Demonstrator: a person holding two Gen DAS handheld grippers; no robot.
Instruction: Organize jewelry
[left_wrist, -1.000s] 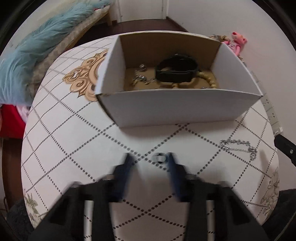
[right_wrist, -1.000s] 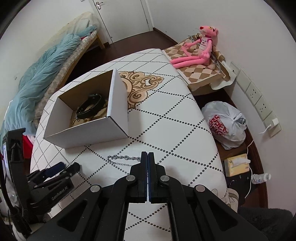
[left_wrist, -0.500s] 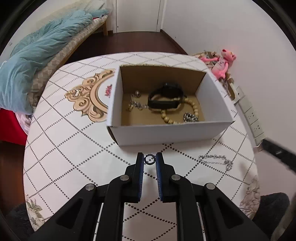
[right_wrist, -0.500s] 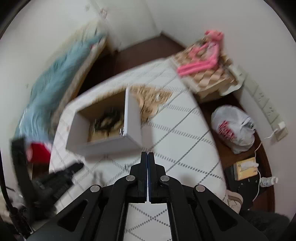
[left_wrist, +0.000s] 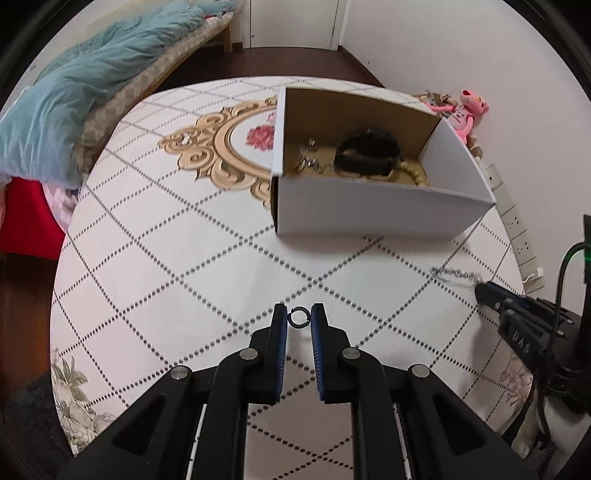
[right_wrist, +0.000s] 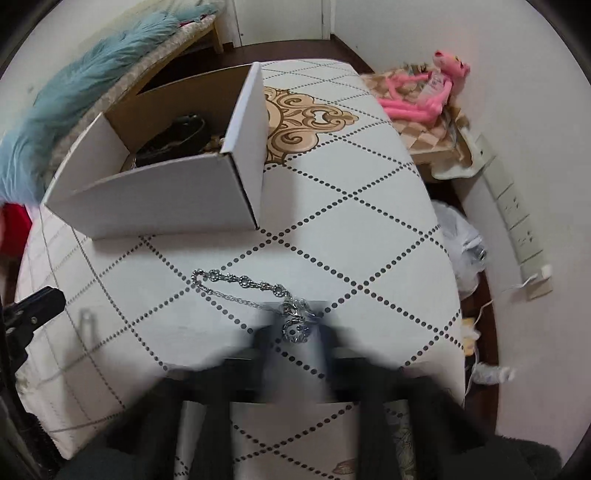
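A: Ring (left_wrist: 298, 316), tiny and dark, pinched between the tips of the left claw (left_wrist: 298, 318), above the worktop (left_wrist: 177, 266). It looks hard, light and slick; only its rim is caught, so I judge a jolt could flick it out.

B: And the box (left_wrist: 369, 210)?

A: Ahead of that claw and to its right, with a black band and beads inside.

B: The right claw (right_wrist: 295, 332)?

A: Blurred, over one end of the silver chain (right_wrist: 240, 282); its jaws have just parted a little. The chain trails off ahead and to the left. Limp and slithery, probably; best taken at the bunched end.
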